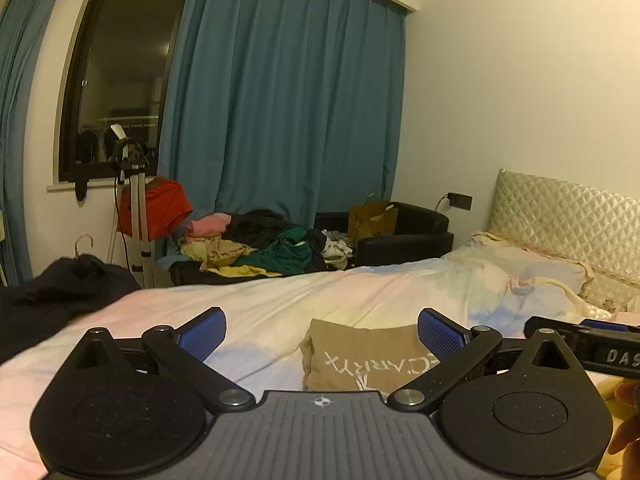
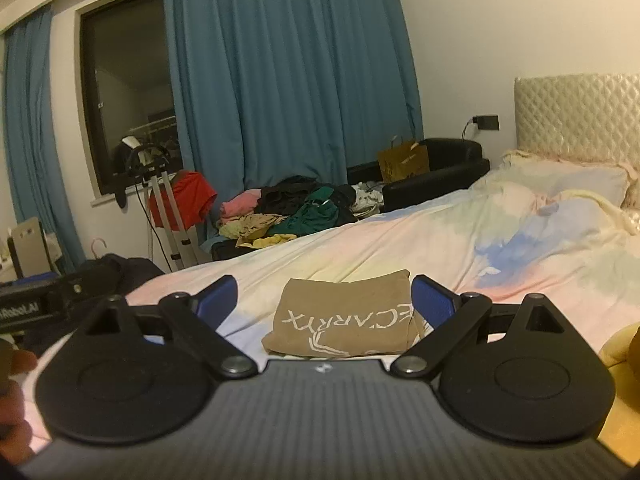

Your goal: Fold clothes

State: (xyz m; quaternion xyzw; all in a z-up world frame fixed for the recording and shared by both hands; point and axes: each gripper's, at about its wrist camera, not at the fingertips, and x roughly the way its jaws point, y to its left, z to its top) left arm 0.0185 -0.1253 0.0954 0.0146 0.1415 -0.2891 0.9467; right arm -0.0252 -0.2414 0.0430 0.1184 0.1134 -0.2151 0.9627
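So we've got the tan shirt (image 2: 344, 320) already lying as a neat folded packet on the bed (image 2: 400, 240), white lettering up, and both the left gripper (image 1: 322, 330) and the right gripper (image 2: 324, 298) hang just above it with jaws spread wide and nothing between them. Looks light, soft and floppy to us, so it'd probably sag or unfold if pinched by one corner; we'd grab it through all layers at two opposite edges. Right view shows the whole packet, while the left one cuts its near edge but catches the right gripper beside it.
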